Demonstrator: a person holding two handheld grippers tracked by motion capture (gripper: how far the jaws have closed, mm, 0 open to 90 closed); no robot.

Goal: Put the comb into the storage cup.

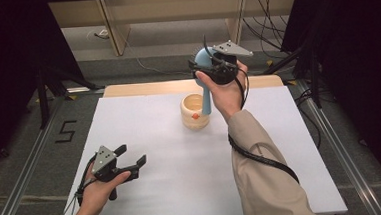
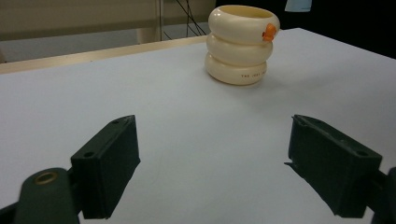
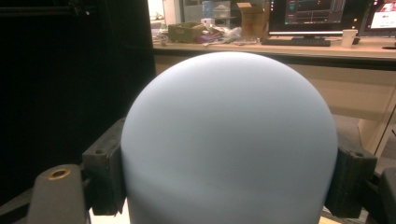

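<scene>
While our left gripper rests low at the near left of the table, its jaws stand wide apart with nothing between them; in the left gripper view we see bare white surface in the gap and the cup well ahead. That cup, a cream holder shaped like three stacked rings with a small orange mark, stands upright near the table's far middle. Moving right, our right gripper is raised above and just behind the cup, and its jaws are clamped on the round head of a blue tool (a brush or masher, we cannot say which), whose handle hangs down toward the cup. In the right gripper view the blue dome sits squarely between the two pads, touching both.

We judge the work roughly half done: the tool is firmly gripped and lifted, but it is not settled in the cup or laid on the table, and the left gripper has no part in it yet. Whether the tool is going into the cup or coming out, these pictures cannot tell us.

Much is hidden. The handle's lower end passes behind the cup rim, so we cannot tell whether its tip is inside or merely behind. The dome blocks the right gripper's forward view, and the small print on the cup is too fine to read.
</scene>
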